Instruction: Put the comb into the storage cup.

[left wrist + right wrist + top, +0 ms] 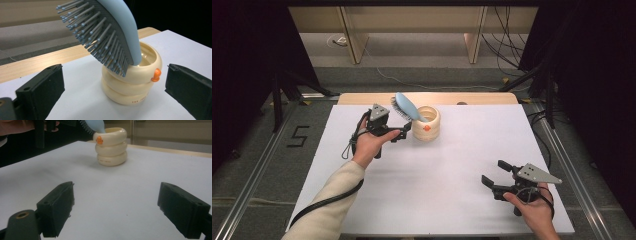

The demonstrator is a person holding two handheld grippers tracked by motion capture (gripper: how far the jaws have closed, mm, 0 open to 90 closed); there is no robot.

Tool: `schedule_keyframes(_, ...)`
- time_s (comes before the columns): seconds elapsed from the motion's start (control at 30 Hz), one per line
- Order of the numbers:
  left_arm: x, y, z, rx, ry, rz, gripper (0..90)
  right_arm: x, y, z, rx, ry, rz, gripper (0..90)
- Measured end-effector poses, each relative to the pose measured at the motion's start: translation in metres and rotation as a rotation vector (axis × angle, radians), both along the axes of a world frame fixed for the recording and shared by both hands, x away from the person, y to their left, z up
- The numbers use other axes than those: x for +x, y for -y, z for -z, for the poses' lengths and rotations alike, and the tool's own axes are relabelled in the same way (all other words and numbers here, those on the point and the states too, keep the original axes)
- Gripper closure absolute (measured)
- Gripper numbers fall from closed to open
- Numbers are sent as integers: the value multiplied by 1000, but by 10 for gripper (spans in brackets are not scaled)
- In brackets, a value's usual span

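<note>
A cream cup (428,126) made of stacked rings, with a small orange knob, stands at the back middle of the white sheet (452,165). A light-blue hairbrush (406,107) stands handle-down in it, its grey-bristled head leaning out up and to the left. My left gripper (406,131) is open just left of the cup, jaws apart and holding nothing. In the left gripper view the brush (117,30) and cup (132,85) loom close between the spread jaws of this gripper (115,73). My right gripper (495,173) rests open near the front right. From there the cup (111,146) and brush (94,124) are far beyond that gripper (116,195).
A wooden table edge (362,98) shows behind the sheet. The floor around holds metal rails, dark stand legs (277,95) on both sides, cables (507,45) at the back right, and a "5" mark (298,136) at the left.
</note>
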State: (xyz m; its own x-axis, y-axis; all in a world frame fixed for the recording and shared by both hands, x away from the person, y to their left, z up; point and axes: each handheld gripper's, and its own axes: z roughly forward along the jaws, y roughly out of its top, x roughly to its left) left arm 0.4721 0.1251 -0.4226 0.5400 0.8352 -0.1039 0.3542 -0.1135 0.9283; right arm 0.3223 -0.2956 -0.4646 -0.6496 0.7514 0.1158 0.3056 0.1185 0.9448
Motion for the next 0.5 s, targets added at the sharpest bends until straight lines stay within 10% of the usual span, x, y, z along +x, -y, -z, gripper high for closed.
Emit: schedule_keyframes(0.5,-18,-5,2,26,19,43,21,0,0,0,-1,1,1,147)
